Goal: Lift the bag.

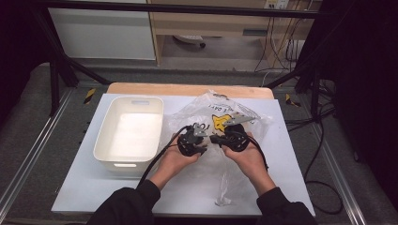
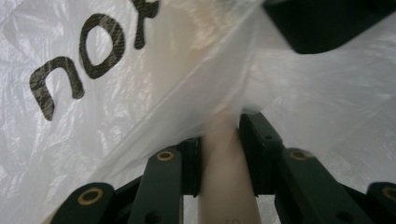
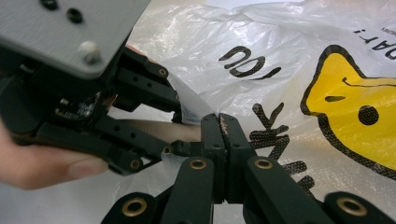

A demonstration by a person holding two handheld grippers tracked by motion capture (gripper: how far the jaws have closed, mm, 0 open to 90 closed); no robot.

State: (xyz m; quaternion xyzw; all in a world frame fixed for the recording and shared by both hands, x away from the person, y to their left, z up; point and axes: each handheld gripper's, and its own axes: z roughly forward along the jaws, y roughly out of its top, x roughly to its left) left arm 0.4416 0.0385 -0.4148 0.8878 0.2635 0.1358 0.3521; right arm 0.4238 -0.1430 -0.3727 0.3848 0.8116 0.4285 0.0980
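Working the plastic bag (image 1: 220, 123) w/ both grippers, mid-table on the white mat (image 1: 84, 183), just right of the white bin (image 1: 129, 132), which looks empty. Left gripper (image 2: 219, 154) is clamped on a pale cylindrical item, prob a tube or stick, hard to tell what exactly since the bag film drapes over its far end. Right gripper (image 3: 219, 140) has jaws fully closed, pinching what looks like a thin fold of bag film right at the mouth edge, next to the left gripper's jaws. Step in hand, my read: getting the item thru the bag opening, either in or out, can't tell which. Next move needs right to hold the film taut and lifted so the mouth stays open, left to slide the item along its axis w/o snagging film.
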